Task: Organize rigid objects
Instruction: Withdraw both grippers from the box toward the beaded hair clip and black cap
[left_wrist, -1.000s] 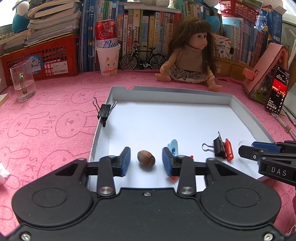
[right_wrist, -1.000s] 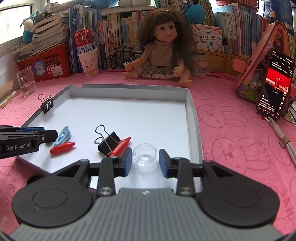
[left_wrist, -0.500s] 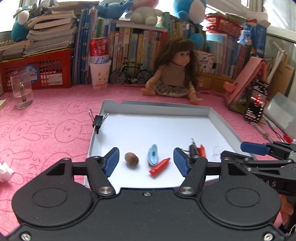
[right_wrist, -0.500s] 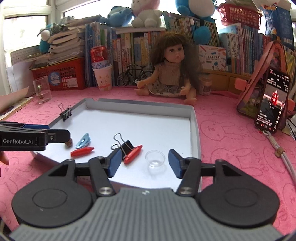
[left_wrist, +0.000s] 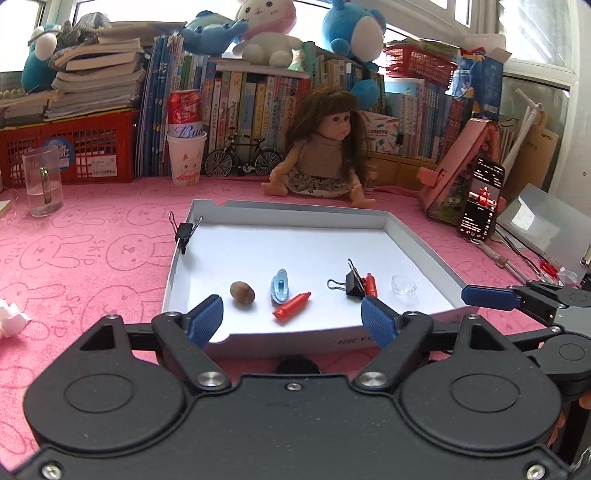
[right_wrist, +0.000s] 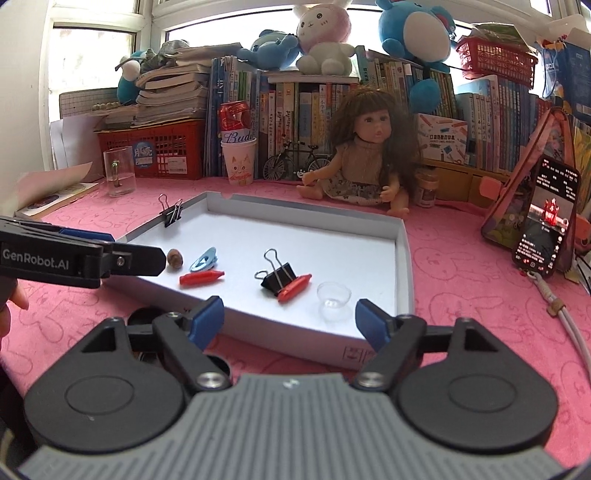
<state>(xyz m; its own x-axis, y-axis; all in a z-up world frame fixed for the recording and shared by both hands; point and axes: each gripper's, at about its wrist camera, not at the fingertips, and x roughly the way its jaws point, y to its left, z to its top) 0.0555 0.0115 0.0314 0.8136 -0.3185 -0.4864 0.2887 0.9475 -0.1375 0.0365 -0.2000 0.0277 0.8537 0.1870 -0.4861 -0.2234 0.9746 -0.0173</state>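
A white tray (left_wrist: 295, 214) lies on the pink mat. In it are a brown nut (left_wrist: 242, 292), a light blue clip (left_wrist: 279, 291), a red crayon (left_wrist: 291, 305), a black binder clip (left_wrist: 351, 283) beside a second red crayon (left_wrist: 370, 284), and a small clear cup (left_wrist: 403, 284). Another binder clip (left_wrist: 184, 232) sits on the tray's left wall. My left gripper (left_wrist: 293, 320) is open and empty, above the tray's near edge. My right gripper (right_wrist: 290, 317) is open and empty, just short of the clear cup (right_wrist: 333, 297).
A doll (left_wrist: 325, 155), a paper cup with a can (left_wrist: 185, 155), a toy bicycle (left_wrist: 242, 160), a red basket (left_wrist: 70, 151) and books line the back. A glass (left_wrist: 42, 181) stands at left. A phone (left_wrist: 480, 201) leans at right. Crumpled paper (left_wrist: 11, 317) lies near left.
Both grippers have opened wide and pulled back and up from the tray. The nut and the clear cup, once between the fingers, now lie free in the tray.
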